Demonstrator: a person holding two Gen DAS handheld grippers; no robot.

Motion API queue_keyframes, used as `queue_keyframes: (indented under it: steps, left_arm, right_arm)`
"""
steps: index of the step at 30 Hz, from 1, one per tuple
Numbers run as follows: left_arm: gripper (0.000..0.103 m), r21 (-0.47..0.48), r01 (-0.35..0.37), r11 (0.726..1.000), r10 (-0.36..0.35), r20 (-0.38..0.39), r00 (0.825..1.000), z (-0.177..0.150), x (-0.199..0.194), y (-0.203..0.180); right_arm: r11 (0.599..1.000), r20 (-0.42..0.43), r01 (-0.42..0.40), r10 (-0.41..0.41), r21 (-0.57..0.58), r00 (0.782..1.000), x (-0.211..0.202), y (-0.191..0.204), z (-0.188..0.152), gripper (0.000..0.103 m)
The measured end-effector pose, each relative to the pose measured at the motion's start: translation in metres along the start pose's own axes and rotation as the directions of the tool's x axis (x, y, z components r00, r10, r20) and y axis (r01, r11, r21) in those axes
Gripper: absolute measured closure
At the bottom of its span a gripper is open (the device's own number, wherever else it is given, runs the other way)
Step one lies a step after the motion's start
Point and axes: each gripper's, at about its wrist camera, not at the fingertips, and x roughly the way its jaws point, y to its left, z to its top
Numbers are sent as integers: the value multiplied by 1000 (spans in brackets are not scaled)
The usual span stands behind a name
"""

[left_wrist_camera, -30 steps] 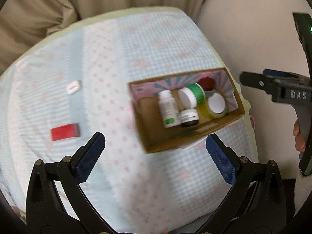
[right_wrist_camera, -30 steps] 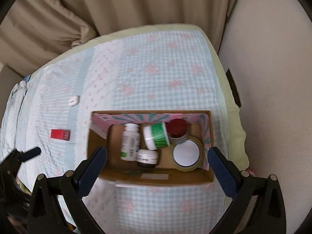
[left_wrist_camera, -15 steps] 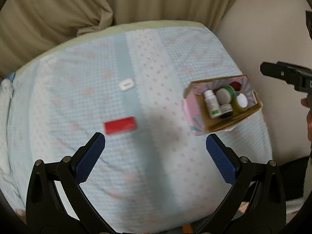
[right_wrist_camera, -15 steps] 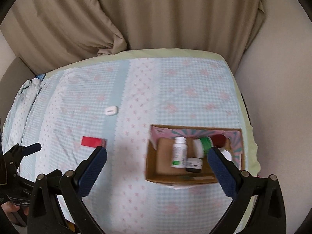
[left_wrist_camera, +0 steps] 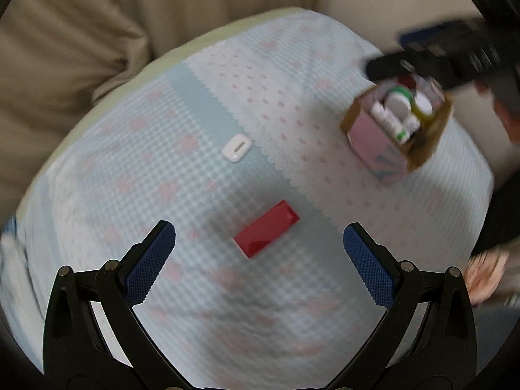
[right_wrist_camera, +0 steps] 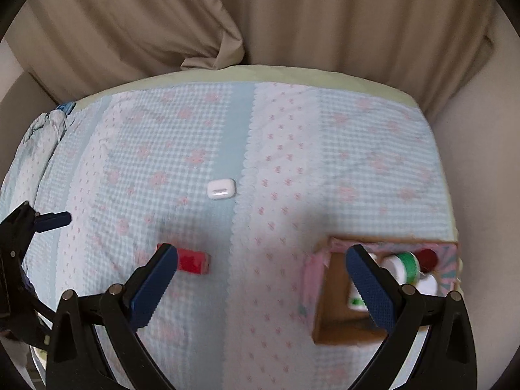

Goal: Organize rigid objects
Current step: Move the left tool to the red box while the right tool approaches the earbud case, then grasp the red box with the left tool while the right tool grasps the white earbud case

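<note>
A red rectangular block (left_wrist_camera: 266, 232) lies on the checked bedspread, just ahead of and between the fingers of my open, empty left gripper (left_wrist_camera: 258, 261). A white earbud case (left_wrist_camera: 237, 147) lies farther back. A cardboard box (left_wrist_camera: 398, 126) with pink sides stands at the far right and holds bottles, jars and a tape roll. In the right wrist view my right gripper (right_wrist_camera: 261, 287) is open and empty above the bedspread, with the red block (right_wrist_camera: 191, 261) by its left finger, the white case (right_wrist_camera: 221, 188) ahead, and the box (right_wrist_camera: 331, 308) behind its right finger.
Beige curtains (right_wrist_camera: 260, 16) hang behind the bed. A beige wall (right_wrist_camera: 481, 169) runs close along the bed's right edge. The left gripper (right_wrist_camera: 29, 227) shows at the left edge of the right wrist view; the right one crosses over the box in the left wrist view.
Both grippers have swung left, away from the box. The red block has come close between my left gripper's fingers. The box has slid to the right of both views.
</note>
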Motion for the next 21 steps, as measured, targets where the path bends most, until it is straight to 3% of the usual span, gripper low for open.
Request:
queue_keyframes:
  steps: [4, 8, 14, 15, 17, 21]
  left_arm:
    - [0, 128, 50, 991, -45, -44, 998, -3, 43, 1]
    - [0, 275, 79, 958, -51, -108, 993, -9, 87, -8]
    - [8, 492, 147, 858, -24, -248, 969, -29, 156, -35]
    - [10, 533, 156, 832, -10, -267, 964, -35, 168, -43]
    - [14, 581, 161, 798, 8, -278, 960, -42, 180, -53]
    - [15, 613, 173, 771, 20, -294, 955, -49, 199, -61]
  right_arm:
    - [998, -18, -16, 15, -55, 1000, 44, 13, 17, 0]
    - [990, -53, -42, 35, -138, 998, 101, 27, 33, 0]
    - [978, -103, -91, 72, -189, 992, 181, 42, 45, 0]
    - [979, -112, -89, 69, -184, 991, 196, 44, 47, 0]
    - [981, -139, -109, 87, -159, 987, 218, 45, 49, 0]
    - [984, -194, -138, 115, -110, 974, 258, 51, 55, 0]
